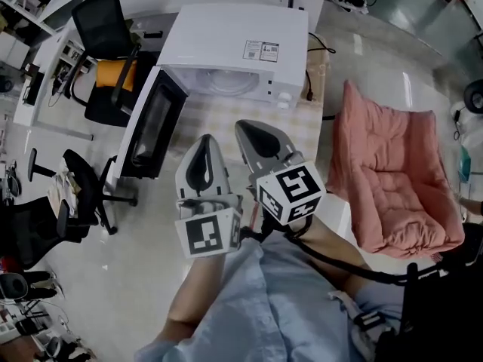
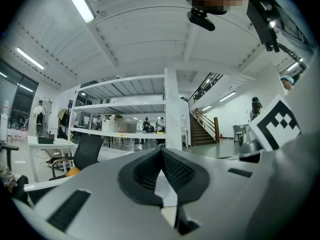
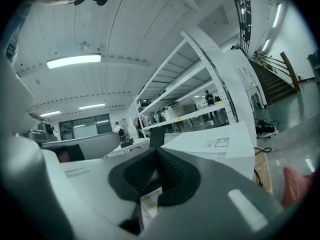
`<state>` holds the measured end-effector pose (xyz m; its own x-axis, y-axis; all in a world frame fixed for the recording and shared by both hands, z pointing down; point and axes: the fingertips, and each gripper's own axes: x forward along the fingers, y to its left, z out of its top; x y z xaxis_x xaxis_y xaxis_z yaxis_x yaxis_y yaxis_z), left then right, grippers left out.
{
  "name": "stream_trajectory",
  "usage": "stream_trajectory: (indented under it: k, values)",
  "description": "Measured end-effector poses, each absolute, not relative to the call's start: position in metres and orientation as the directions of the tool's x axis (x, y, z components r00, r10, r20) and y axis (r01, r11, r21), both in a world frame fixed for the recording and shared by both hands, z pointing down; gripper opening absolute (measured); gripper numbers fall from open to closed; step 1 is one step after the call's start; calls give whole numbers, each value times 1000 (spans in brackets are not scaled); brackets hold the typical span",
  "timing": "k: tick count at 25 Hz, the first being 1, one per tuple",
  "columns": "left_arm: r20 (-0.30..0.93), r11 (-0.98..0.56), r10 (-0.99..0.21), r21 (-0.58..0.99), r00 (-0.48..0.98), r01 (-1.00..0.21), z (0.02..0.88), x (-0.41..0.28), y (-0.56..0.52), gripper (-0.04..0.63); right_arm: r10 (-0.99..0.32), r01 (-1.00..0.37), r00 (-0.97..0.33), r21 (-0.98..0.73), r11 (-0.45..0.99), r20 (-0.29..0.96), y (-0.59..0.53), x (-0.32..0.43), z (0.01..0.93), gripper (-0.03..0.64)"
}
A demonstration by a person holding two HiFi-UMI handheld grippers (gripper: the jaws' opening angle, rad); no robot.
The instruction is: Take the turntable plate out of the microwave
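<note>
The white microwave [image 1: 226, 36] stands on a table with a checked cloth [image 1: 219, 123], and its black door [image 1: 155, 123] is swung open to the left. Inside the cavity the pale round turntable plate [image 1: 226, 81] shows. Both grippers hover side by side in front of the opening, short of it and pointing at it. My left gripper [image 1: 205, 140] [image 2: 161, 151] has its pads together with nothing between them. My right gripper [image 1: 245, 127] [image 3: 156, 151] is likewise shut and empty. The right gripper view shows the microwave's top [image 3: 215, 144] just ahead.
A pink cushioned chair [image 1: 392, 179] stands at the right of the table. Black office chairs [image 1: 106, 29] [image 1: 83, 179] stand to the left beside the open door. A cardboard box [image 1: 317, 70] sits by the microwave's right side.
</note>
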<state>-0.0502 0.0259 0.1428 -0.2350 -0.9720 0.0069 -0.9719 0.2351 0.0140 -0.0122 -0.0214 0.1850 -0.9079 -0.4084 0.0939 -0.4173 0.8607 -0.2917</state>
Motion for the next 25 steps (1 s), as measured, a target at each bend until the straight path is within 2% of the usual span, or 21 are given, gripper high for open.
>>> stream_trajectory:
  k: [7, 14, 25]
  values:
    - [11, 226, -974, 22, -226, -974, 147, -74, -2, 8, -414, -426, -904, -286, 858, 104, -50, -37, 189, 2]
    - [14, 171, -985, 55, -170, -984, 166, -115, -40, 8, -466, -490, -872, -269, 829, 150, -83, -68, 210, 2]
    - [52, -64, -996, 58, 67, -996, 202, -177, -101, 8, -598, -651, -758, -262, 712, 260, -124, -131, 247, 2]
